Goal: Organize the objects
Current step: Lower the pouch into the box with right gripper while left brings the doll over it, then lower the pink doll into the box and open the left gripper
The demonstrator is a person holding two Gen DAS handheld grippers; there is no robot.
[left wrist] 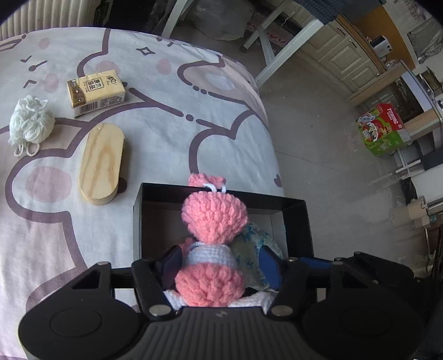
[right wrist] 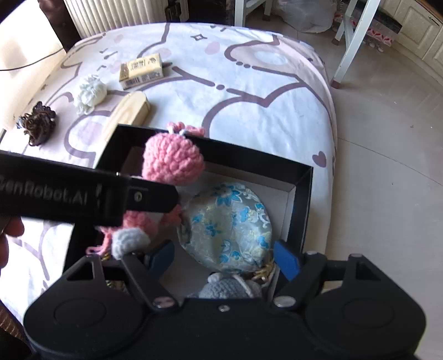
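A bed (left wrist: 166,133) under a pale sheet printed with purple cartoon outlines filled the left wrist view, grey floor beyond it. On the sheet lay a fluffy white yarn ball (left wrist: 30,121), a yellow tissue pack (left wrist: 95,92) and an oval pine block (left wrist: 102,163) with clear grain. A black cardboard box (left wrist: 221,193) sat at the bed's edge. The left hand-held gripper (left wrist: 218,265) had its blue pads on either side of a chunky pink crochet doll (left wrist: 214,218) with a white knitted band; whether the pads pressed the doll could not be made out.

In the right wrist view the same sheet ran back to a ribbed radiator (right wrist: 116,13). A dark tangled bundle (right wrist: 37,123) lay at far left, hard to identify. The left tool's black bar crossed the picture, hiding the doll's middle. Inside the box lay a round satin pouch (right wrist: 227,221) with blue flowers and a grey knitted piece (right wrist: 229,288), partly cut off. The right hand-held gripper (right wrist: 224,257) stood released, spread over the pouch.
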